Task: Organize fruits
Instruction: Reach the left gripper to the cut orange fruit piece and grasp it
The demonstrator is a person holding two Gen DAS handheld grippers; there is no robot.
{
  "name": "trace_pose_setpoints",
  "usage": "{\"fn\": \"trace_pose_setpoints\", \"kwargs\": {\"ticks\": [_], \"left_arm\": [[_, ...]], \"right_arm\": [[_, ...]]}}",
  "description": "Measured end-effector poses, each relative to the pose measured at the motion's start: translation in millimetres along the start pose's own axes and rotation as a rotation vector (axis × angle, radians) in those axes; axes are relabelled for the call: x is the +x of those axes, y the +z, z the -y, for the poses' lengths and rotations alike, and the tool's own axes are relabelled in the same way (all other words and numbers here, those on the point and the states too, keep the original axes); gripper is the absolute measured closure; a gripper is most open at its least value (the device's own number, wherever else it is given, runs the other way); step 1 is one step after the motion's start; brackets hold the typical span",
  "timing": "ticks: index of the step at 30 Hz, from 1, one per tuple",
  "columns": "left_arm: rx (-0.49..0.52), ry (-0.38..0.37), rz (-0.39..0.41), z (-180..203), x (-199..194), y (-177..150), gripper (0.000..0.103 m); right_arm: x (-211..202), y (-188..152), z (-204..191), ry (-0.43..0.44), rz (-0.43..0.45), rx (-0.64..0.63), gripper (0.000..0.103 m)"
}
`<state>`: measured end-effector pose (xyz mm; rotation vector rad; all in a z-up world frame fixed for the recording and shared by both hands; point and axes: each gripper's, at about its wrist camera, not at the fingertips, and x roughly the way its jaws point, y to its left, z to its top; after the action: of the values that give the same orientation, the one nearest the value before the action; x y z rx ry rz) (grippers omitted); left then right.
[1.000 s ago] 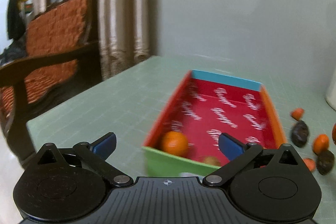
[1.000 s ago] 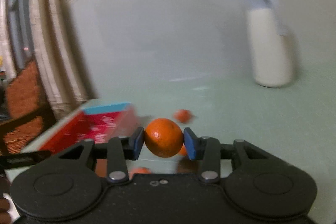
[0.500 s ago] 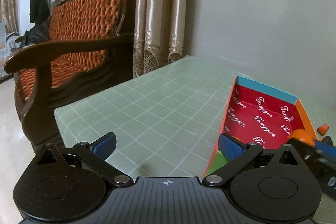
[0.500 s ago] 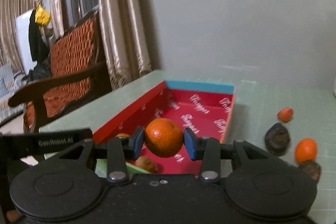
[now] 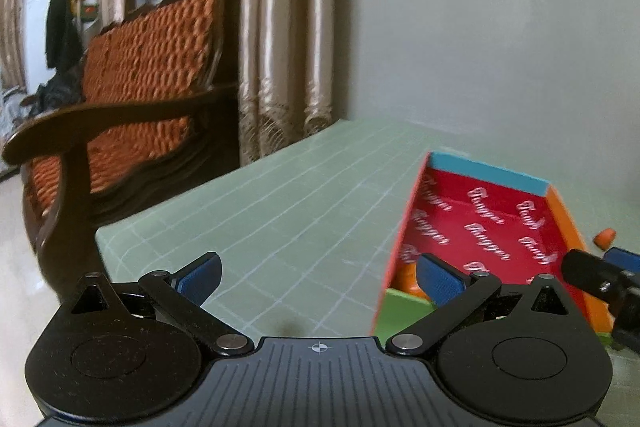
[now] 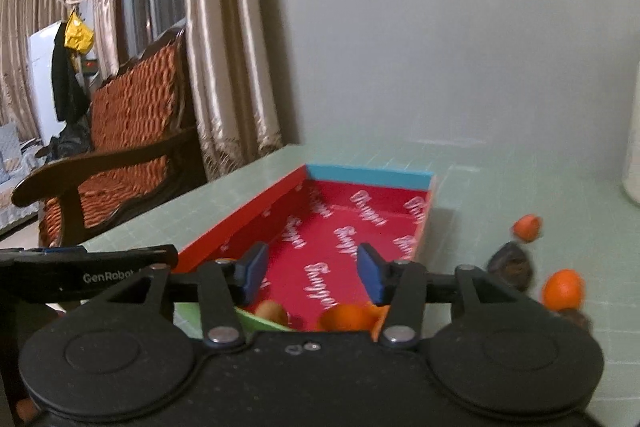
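A red-lined box (image 6: 348, 227) with a blue far wall sits on the green table; it also shows in the left wrist view (image 5: 492, 227). My right gripper (image 6: 312, 273) is open and empty above the box's near end. An orange (image 6: 346, 318) and a brown fruit (image 6: 272, 311) lie in the box below it. My left gripper (image 5: 320, 275) is open and empty over the table, left of the box. An orange (image 5: 406, 277) shows in the box's near corner. The right gripper's finger (image 5: 600, 273) shows at the right edge of the left wrist view.
Loose fruits lie on the table right of the box: an orange (image 6: 562, 289), a small orange piece (image 6: 528, 227) and a dark fruit (image 6: 510, 267). A white container (image 6: 634, 147) stands at the far right. A wooden sofa (image 6: 120, 147) and curtains (image 6: 224, 67) stand left of the table.
My right gripper has opened and let go of the orange, which now lies in the box. The left gripper stays open beside the box.
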<state>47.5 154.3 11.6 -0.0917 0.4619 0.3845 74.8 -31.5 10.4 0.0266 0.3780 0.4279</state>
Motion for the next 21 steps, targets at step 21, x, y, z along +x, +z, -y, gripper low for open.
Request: {"fn": "trace_pose_setpoints", "kwargs": {"ticks": [21], "left_arm": [[0.234,-0.358,0.180,113.6,-57.4,-20.7,0.001]], "right_arm": [[-79.6,-44.7,147.8,-0.440,0.101,0.194,0.029]]}}
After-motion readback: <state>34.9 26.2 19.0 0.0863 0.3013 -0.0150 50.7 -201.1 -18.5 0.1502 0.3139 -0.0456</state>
